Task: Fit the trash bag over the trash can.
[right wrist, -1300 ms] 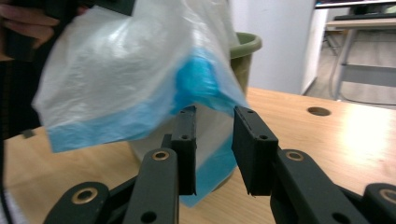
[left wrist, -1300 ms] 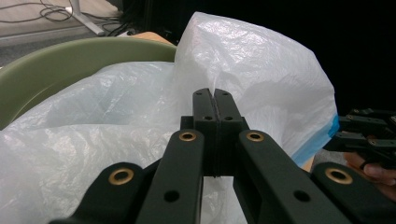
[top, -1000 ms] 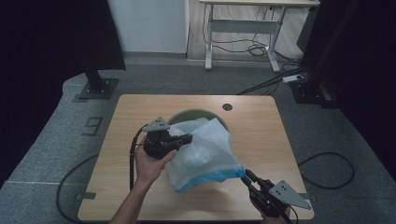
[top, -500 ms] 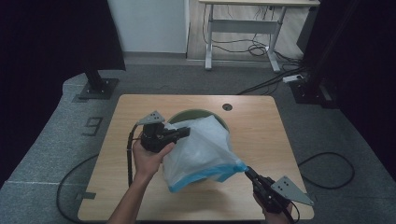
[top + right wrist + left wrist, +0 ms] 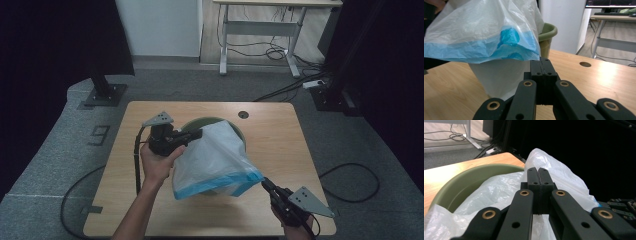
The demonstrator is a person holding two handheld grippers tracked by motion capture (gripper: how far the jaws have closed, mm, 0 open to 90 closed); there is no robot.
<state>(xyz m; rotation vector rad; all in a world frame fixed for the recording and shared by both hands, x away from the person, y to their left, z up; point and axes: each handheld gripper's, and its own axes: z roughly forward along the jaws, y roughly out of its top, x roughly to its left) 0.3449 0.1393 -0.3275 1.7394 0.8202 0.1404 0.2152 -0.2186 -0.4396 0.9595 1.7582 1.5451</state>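
It looks like a lab or recording studio: black curtains (image 5: 60,40) hang on both sides, grey carpet (image 5: 350,135) covers the floor, and cables (image 5: 270,50) tangle under a white-framed desk (image 5: 260,30). A light wooden tabletop (image 5: 280,135) with a cable hole sits centre stage.
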